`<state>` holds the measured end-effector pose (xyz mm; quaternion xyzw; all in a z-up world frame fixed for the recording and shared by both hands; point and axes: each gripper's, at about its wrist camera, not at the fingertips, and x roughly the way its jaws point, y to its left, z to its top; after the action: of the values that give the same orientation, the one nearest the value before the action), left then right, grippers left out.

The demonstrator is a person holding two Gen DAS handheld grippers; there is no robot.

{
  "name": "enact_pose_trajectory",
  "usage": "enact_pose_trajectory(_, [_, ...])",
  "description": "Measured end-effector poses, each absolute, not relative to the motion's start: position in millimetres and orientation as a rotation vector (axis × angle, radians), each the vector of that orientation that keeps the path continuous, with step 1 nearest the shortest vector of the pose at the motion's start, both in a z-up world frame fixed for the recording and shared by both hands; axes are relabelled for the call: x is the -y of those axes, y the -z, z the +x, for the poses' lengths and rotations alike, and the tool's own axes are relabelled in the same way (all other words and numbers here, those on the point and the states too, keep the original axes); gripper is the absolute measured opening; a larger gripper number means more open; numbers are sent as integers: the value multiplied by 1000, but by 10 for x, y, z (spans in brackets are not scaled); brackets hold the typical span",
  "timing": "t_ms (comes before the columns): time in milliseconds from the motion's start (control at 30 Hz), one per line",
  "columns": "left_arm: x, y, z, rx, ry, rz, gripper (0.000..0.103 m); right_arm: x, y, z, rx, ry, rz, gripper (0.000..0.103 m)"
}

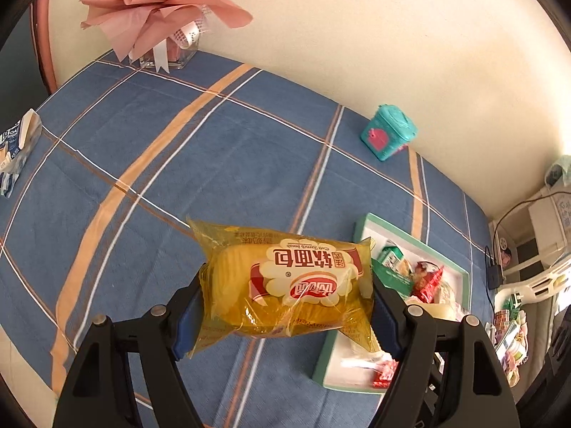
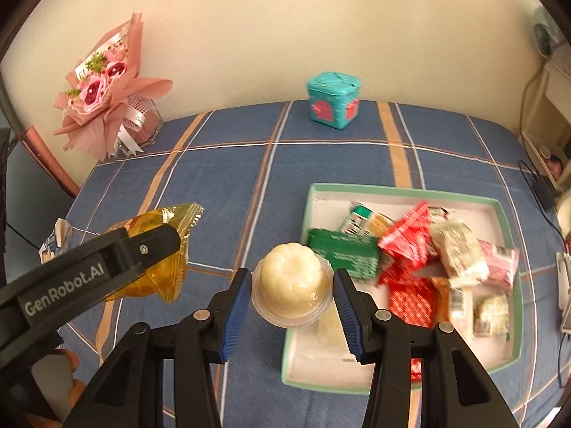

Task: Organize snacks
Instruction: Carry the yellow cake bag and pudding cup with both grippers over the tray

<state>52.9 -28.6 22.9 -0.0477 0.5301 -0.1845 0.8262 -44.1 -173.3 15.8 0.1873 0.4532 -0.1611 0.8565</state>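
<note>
The left gripper (image 1: 285, 306) tilts steeply down over the blue plaid cloth (image 1: 214, 164), its blue pads clamped on either end of a yellow bread packet (image 1: 285, 281) held off the surface. The right gripper (image 2: 291, 303), angled much the same, pinches a clear cup of pale pudding (image 2: 292, 281) between its pads, just at the near-left edge of the green-rimmed tray (image 2: 506, 214) of snacks. At the back stand a teal box (image 2: 333, 100) and a pink bouquet (image 2: 103, 89).
</note>
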Motion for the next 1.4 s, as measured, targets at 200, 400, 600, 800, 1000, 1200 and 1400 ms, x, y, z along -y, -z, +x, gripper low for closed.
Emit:
enact_pose_trajectory(200, [346,-230,383,-1105,377,-67,79,1852,-210,-641,-940,355,414,50])
enact_pose_trajectory(400, [405,-243,327,-1102,383,-80,79,1938,-210,-693,-939,357,418,50])
enact_pose_trajectory(600, [606,-288,212,-1083,419,-44,80,2057,-161,-755,-962,381,432,50])
enact_pose_trajectory(800, [790,-198,132,-1114,448,-25,80,2236,-81,-850,-982,408,463,50])
enact_pose_trajectory(1000, [962,-101,44,-1140,468,-1,80,2527,-19,-1008,-983,467,515,50])
enact_pose_trajectory(1200, [1160,0,-84,-1166,501,31,80,2849,70,-1186,-997,532,585,50])
enact_pose_trajectory(1400, [1364,87,-232,-1182,540,79,80,3145,152,-1395,-996,592,645,50])
